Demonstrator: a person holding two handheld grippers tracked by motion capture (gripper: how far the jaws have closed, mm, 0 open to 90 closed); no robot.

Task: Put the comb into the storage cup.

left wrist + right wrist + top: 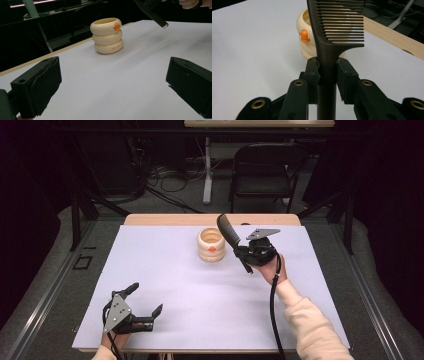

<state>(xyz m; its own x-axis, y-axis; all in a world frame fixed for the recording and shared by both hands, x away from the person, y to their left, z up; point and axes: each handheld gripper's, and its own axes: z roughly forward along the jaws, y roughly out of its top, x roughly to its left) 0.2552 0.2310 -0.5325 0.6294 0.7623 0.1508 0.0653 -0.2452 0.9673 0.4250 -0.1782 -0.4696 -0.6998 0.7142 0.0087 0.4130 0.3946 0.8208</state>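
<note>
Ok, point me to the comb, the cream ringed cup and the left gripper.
comb (338, 27), right gripper view, on its teeth.
cream ringed cup (211, 253), high view, on its lower outer wall.
left gripper (146, 299), high view, midway between its open jaws.

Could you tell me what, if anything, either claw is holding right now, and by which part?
The right claw is shut on the dark comb, gripping its handle just below the teeth. The left claw is open and holds nothing.
</note>
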